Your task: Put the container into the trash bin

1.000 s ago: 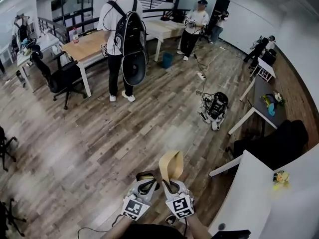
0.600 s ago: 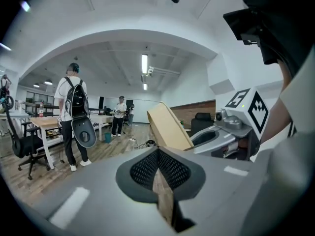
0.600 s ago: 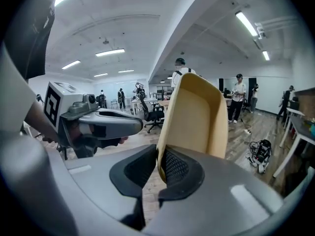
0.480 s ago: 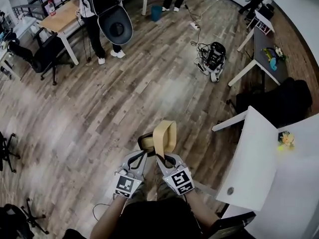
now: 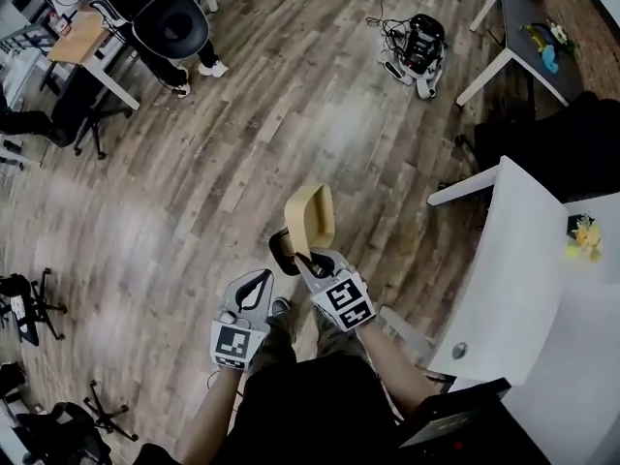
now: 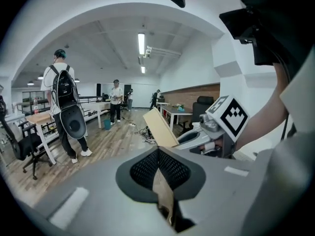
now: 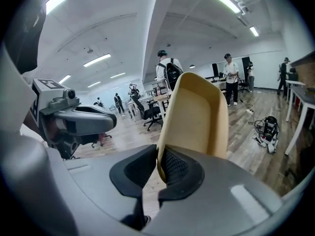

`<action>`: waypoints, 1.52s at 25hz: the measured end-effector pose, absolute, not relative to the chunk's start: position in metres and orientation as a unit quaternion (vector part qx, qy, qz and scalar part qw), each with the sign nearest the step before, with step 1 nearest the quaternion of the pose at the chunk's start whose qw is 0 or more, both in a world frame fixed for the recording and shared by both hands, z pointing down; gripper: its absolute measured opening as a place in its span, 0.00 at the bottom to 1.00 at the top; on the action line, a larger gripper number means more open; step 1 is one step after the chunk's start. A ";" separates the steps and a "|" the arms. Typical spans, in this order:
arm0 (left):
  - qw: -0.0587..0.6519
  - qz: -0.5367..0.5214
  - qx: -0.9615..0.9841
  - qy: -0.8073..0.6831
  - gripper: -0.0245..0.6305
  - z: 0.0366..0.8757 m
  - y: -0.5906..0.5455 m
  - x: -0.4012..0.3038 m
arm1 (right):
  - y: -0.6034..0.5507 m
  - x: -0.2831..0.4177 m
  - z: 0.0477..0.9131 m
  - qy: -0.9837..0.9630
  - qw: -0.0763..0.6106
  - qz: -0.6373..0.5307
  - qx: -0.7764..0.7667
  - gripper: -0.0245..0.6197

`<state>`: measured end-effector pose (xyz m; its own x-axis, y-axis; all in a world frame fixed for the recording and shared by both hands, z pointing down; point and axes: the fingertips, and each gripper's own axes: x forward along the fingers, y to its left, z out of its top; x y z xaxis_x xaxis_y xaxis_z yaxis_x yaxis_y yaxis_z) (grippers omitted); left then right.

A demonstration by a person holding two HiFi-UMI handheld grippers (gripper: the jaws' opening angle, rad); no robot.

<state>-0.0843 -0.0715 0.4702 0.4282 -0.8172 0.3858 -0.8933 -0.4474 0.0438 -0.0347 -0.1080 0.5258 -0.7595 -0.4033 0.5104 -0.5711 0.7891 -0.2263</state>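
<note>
The container (image 5: 310, 219) is a shallow tan tray, held upright by its lower edge in my right gripper (image 5: 308, 257), which is shut on it. In the right gripper view the container (image 7: 197, 117) rises out of the right gripper (image 7: 160, 161), rim pinched between the pads. A dark round-rimmed thing (image 5: 281, 250) that may be the bin lies on the floor just behind the container's lower left. My left gripper (image 5: 260, 281) hangs lower left of it, shut and empty. The left gripper (image 6: 158, 154) looks past its closed pads at the container (image 6: 160, 127).
A white table (image 5: 513, 260) stands close on my right. On the wooden floor lie a small device with cables (image 5: 418, 42) far ahead and office chairs (image 5: 29, 298) at the left. A person with a backpack (image 5: 165, 17) stands by a desk at the top left.
The head view has tipped further down. Both grippers have come down, and the container has rolled to lean left. The left gripper has dropped back from beside the right one.
</note>
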 end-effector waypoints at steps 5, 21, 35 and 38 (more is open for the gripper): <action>0.137 0.148 0.828 -0.524 0.03 0.487 -0.089 -0.093 | -0.126 -0.046 0.562 -0.914 0.246 0.203 0.251 0.10; 0.198 0.145 0.824 -0.510 0.03 0.579 -0.090 -0.140 | -0.084 -0.093 0.666 -0.876 0.318 0.268 0.244 0.10; 0.285 0.152 0.785 -0.528 0.03 0.720 -0.055 -0.155 | -0.043 -0.089 0.821 -0.836 0.350 0.335 0.256 0.10; 0.299 0.154 0.783 -0.523 0.03 0.751 -0.052 -0.150 | -0.041 -0.090 0.856 -0.830 0.351 0.351 0.256 0.10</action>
<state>-0.1503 -0.0523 0.7506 0.4059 -0.7266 0.5543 -0.9111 -0.2745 0.3074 -0.0900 -0.0407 0.8557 -0.6231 -0.1784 0.7615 -0.6704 0.6233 -0.4026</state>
